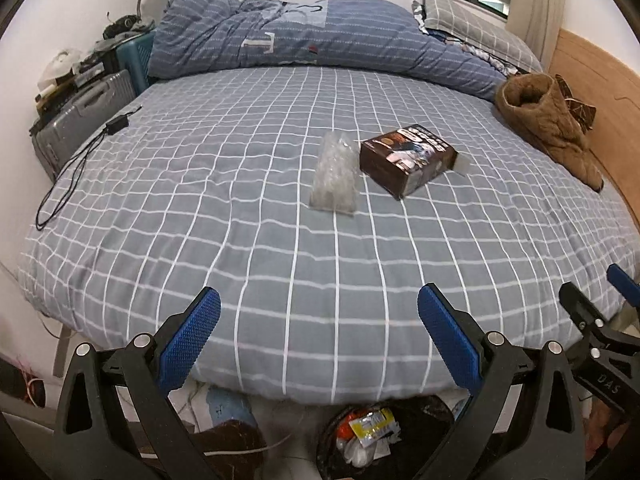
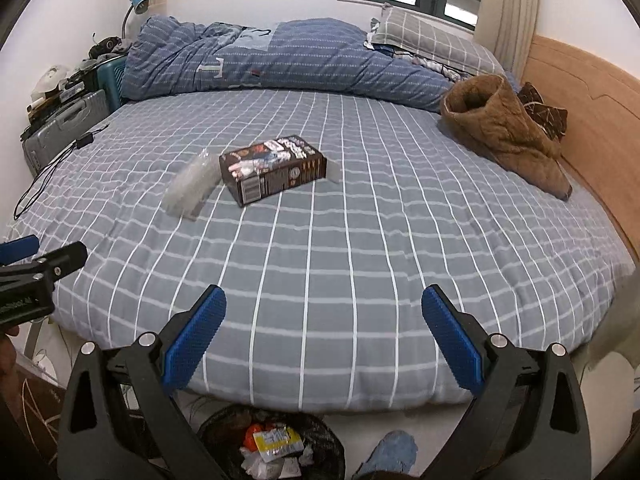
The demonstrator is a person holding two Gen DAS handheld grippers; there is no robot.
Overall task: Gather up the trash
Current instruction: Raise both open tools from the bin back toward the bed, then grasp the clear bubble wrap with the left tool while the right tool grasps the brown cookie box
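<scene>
A dark brown printed box lies mid-bed on the grey checked sheet. A clear crinkled plastic packet lies just left of it. A small clear piece sits at the box's right end. My left gripper is open and empty at the bed's near edge. My right gripper is open and empty beside it, also seen in the left wrist view. A black trash bin holding wrappers stands on the floor below both.
A rumpled blue duvet and a pillow fill the far side. A brown fleece garment lies by the wooden headboard. A black cable with adapter lies at the left edge. A grey suitcase stands beside the bed.
</scene>
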